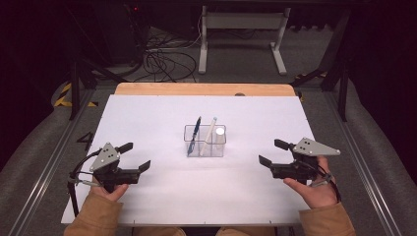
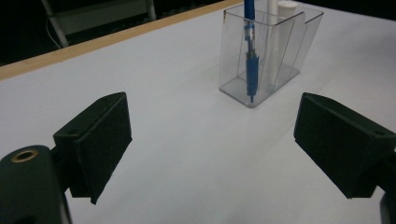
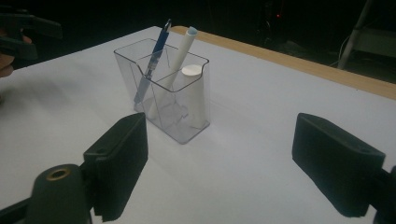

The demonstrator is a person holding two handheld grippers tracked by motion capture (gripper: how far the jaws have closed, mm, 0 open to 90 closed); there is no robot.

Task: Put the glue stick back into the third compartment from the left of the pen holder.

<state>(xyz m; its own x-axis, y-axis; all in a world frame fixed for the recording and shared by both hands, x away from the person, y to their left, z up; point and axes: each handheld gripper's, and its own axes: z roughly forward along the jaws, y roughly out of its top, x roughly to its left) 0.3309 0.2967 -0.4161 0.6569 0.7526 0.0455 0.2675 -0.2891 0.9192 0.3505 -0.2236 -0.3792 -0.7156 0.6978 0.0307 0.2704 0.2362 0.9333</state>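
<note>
My left claw [image 1: 136,156] stood released, its two black jaws spread wide with nothing between them and nothing touched; the pads [image 2: 108,135] looked like matte, faintly grainy foam blocks, wedge-shaped, hanging just above the desk [image 1: 162,196]; a grey three-cornered plate sat on top of it, and my hand gripped it from below. The desk itself was a smooth white sheet, with a strip of pale wood along its far edge [image 1: 196,89].

Between the two claws, near the middle of the desk and well apart from both, I saw the clear plastic holder [image 1: 205,141]; it was a small rectangular box with thin glossy walls and inner dividers; a blue pen [image 1: 194,133] leaned in its left compartment, tip down; beside it a slim white stick [image 1: 209,134] leaned at a tilt, and a short white cylinder [image 1: 220,132] with a flat round top stood upright at the right.

My right claw [image 1: 274,152] was likewise released, jaws wide, gripping nothing; its pads [image 3: 122,161] showed the same dull black texture, and it pointed toward the holder.
</note>
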